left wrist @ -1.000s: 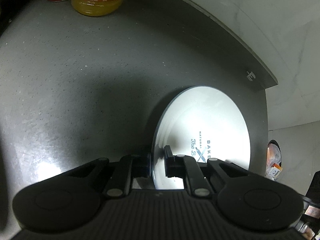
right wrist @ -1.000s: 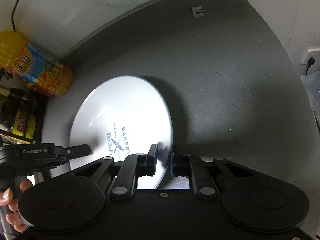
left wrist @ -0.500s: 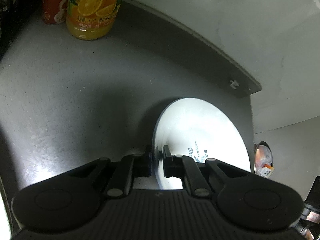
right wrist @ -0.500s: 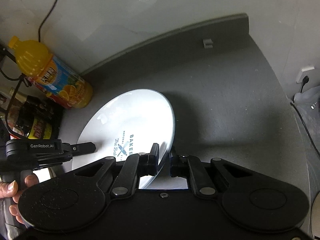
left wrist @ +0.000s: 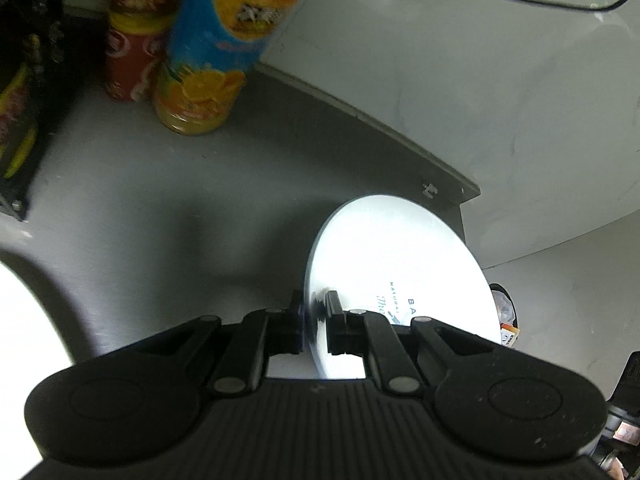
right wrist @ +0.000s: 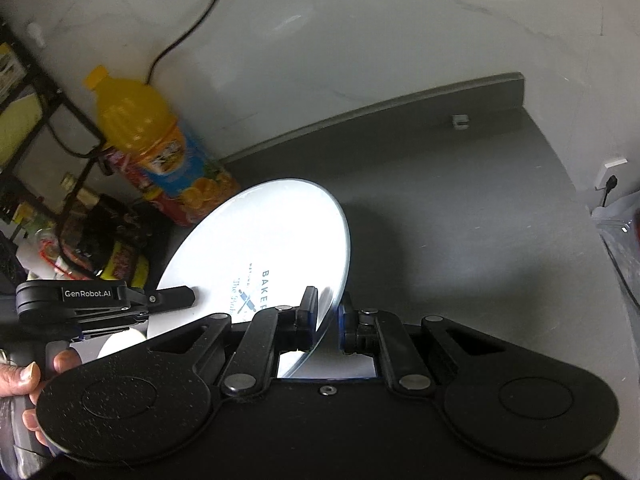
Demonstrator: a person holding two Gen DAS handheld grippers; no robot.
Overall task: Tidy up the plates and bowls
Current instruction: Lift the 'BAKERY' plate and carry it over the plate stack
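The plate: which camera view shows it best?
The right wrist view. There the plate shows most of its face, with the blue print, and both grippers on its rim: the right gripper and the left gripper. The left wrist view shows the plate more edge-on, its print partly hidden behind the left gripper.

An orange juice bottle [left wrist: 208, 60] stands on the grey counter [left wrist: 140, 200] by the wall, a red can [left wrist: 128, 52] just beside it, a black cable [right wrist: 188, 32] behind.
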